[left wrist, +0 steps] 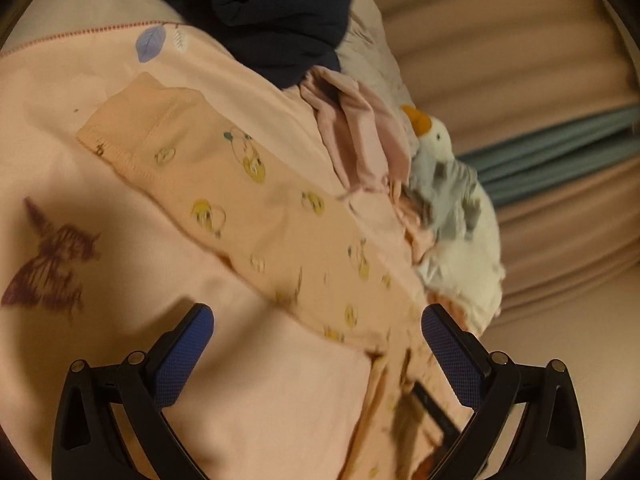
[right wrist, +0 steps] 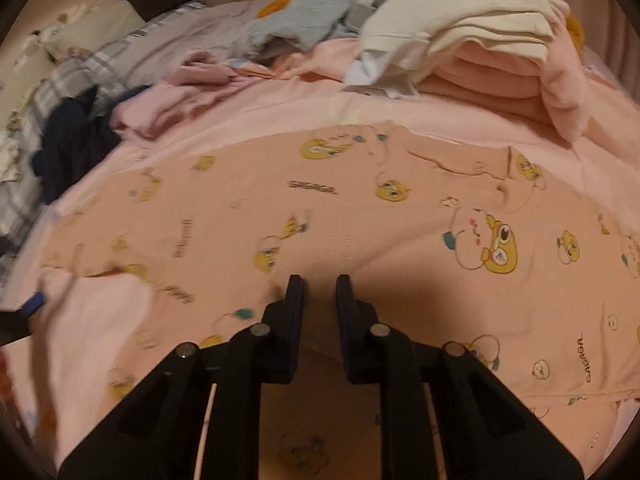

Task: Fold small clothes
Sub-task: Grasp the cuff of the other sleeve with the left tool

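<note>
Wide apart stand our left jaws, the left gripper (left wrist: 318, 322) hanging over the peach garment (left wrist: 256, 200) with nothing between its blue pads (left wrist: 182, 364). From this wrist, the garment lies as a long strip across the pink sheet (left wrist: 60, 168), its stitched hem toward the far left and its near end running under the right pad. We see a butterfly print (left wrist: 48, 264) on the sheet to the left, a dark navy cloth (left wrist: 276, 12) bunched at the top, a crumpled pink cloth (left wrist: 360, 136) just past the garment, and a plush duck (left wrist: 452, 200) touching that cloth. From the right wrist, our right gripper (right wrist: 320, 284) has its jaws nearly closed, a fold of the garment (right wrist: 360, 216) rising between them; we cannot tell whether it is truly pinched. The garment spreads wide over the sheet (right wrist: 440, 120), printed with yellow cartoon faces. Beyond it sits a stack of folded clothes (right wrist: 480, 48) at the far right, loose pink cloths (right wrist: 168, 108) at the far left, and the navy cloth (right wrist: 68, 140) beside them.
</note>
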A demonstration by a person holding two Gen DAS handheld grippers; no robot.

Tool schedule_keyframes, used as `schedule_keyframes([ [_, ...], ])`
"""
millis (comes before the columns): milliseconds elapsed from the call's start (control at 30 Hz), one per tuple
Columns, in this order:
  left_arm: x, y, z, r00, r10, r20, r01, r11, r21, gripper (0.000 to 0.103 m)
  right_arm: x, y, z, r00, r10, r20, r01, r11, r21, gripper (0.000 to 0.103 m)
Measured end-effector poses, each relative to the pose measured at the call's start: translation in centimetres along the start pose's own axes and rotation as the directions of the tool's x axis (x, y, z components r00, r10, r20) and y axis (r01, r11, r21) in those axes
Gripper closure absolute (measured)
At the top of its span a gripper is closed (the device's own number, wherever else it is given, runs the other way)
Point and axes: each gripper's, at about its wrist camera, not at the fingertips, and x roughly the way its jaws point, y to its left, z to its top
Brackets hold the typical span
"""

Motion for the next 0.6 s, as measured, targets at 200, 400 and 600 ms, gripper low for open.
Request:
schedule_keyframes([
  [200,-0.4,3.1,2.6,0.989,-0.089,0.119,0.107,0.982,-0.154,0.000,-5.3,-2.3,-1.5,0.993,0.093,0.079,-0.094,0.996,0.011,0.084],
  [400,0.0,3.7,4.7,0.968,-0.091,0.234,0.137,0.972,-0.191,0.000,-9.4,-3.5,-3.1,0.980,0.142,0.139,-0.149,0.988,0.038,0.084],
  [600,0.3,3.5,5.3,0.970,0.050,0.238,-0.005,0.982,-0.188,0.028,-11.4,-3.4,-3.8,0.971,0.161,0.175,-0.170,0.985,0.035,0.084],
])
